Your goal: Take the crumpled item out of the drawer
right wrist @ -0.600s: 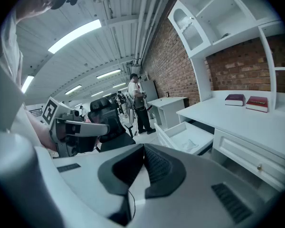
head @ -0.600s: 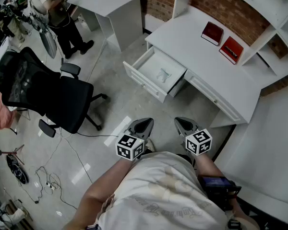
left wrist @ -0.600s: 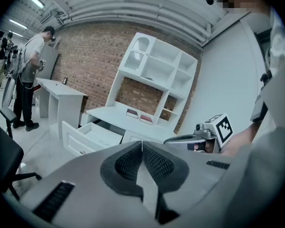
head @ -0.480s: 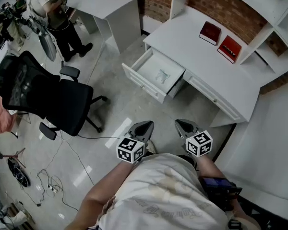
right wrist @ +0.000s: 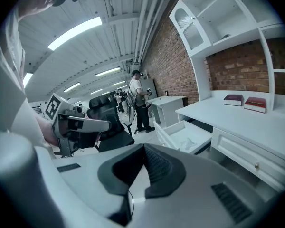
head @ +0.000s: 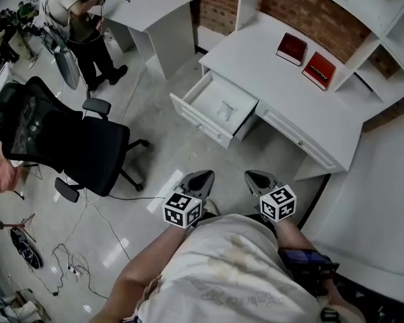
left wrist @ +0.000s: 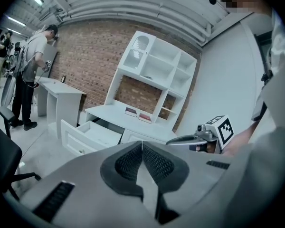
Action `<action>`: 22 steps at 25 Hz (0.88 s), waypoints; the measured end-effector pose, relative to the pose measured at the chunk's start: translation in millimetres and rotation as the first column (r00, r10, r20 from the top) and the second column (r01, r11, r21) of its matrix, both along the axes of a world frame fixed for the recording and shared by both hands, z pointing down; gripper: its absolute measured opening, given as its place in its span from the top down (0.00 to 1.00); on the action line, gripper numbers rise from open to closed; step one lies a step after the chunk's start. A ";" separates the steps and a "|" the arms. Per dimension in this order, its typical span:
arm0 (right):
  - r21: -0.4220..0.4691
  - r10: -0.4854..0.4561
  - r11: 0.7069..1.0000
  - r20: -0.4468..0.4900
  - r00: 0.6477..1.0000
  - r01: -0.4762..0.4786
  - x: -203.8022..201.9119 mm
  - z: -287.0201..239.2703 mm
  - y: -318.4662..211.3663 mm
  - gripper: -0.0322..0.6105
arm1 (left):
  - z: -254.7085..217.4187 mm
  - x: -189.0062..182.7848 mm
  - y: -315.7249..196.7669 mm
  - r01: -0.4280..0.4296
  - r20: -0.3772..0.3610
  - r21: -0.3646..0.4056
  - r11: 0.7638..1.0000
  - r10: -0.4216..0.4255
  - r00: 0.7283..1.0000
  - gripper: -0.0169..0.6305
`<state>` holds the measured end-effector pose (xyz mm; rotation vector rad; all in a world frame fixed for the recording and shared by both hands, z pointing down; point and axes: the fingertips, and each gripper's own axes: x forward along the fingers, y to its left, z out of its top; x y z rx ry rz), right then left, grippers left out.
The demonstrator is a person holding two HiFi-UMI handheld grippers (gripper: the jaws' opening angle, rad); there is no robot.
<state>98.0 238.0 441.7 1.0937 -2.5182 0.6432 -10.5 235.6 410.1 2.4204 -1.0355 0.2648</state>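
Head view: the crumpled item (head: 227, 108) lies in the open drawer (head: 198, 121), far ahead of the left tongs (head: 203, 177) and right tongs (head: 254, 177). Left gripper view: clenched, empty. Right gripper view: same. It looks light and squashy; pinch a raised fold

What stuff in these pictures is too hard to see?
1. The crumpled thing in the open drawer, head view: too small to tell what it is.
2. The red books on the desk, head view: print too small to read.
3. Inside the closed drawer, every view: its front hides it.
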 end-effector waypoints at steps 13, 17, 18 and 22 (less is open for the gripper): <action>0.010 0.079 0.997 0.012 0.997 -0.079 -9.6 2.1 -26.9 0.91 | 4.2 -10.8 -10.2 -0.035 0.016 0.010 0.999 0.035 0.999 0.94; -0.013 0.108 0.994 -0.001 0.994 -0.108 -7.8 6.9 -29.4 0.91 | 1.5 -13.6 -12.6 -0.049 0.011 0.018 0.999 0.049 0.999 0.94; -0.020 0.118 0.993 0.001 0.993 -0.117 -5.9 7.6 -31.5 0.91 | 0.8 -15.6 -13.6 -0.045 0.011 0.019 0.999 0.045 0.999 0.94; -0.022 0.125 0.992 0.008 0.992 -0.125 -8.4 6.9 -42.2 0.91 | 2.1 -30.4 -19.1 -0.012 0.012 0.012 1.000 0.012 1.000 0.94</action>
